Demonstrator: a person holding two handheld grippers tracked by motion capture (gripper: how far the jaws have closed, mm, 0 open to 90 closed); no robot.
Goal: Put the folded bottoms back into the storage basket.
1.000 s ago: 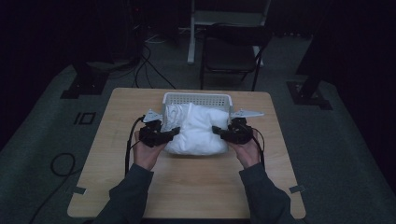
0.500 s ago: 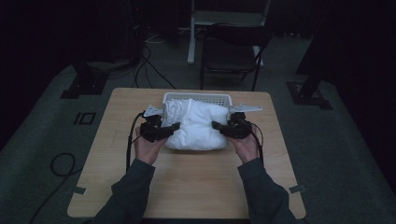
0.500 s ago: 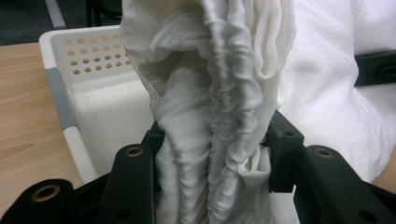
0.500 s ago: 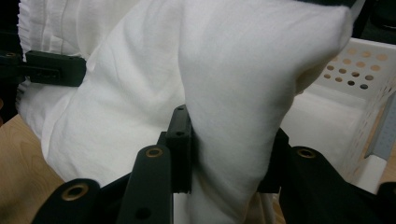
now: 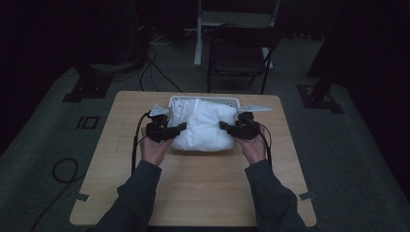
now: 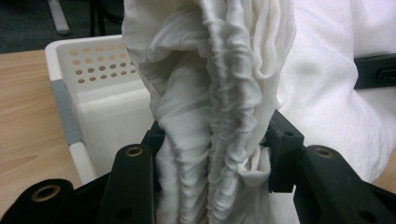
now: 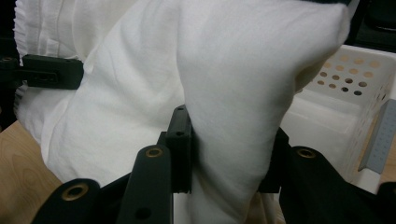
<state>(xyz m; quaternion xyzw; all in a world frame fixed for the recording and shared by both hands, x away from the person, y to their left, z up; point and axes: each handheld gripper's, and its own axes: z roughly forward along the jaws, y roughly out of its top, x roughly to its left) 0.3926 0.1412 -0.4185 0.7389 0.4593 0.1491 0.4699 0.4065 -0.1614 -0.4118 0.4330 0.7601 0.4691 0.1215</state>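
A bulky white cloth bundle (image 5: 203, 123) hangs between both grippers, partly over a white perforated basket (image 5: 203, 98) at the table's far edge. My left gripper (image 5: 181, 126) is shut on the bundle's left side. In the left gripper view the gathered, wrinkled cloth (image 6: 210, 93) is squeezed between the black jaws of the left gripper (image 6: 215, 140), with the basket (image 6: 102, 79) just behind. My right gripper (image 5: 224, 126) is shut on the right side. In the right gripper view a thick fold of cloth (image 7: 233, 70) fills the right gripper (image 7: 231, 144), with the basket (image 7: 336, 88) to its right.
The wooden table (image 5: 193, 183) has bare surface between the bundle and the person. A dark chair (image 5: 239, 53) stands behind the table's far edge. Cables (image 5: 63, 169) and stand bases (image 5: 84, 89) lie on the floor at the left.
Both hands, with the cloth bundle held between them, have edged a little away from the person, toward the basket. The grips look the same.
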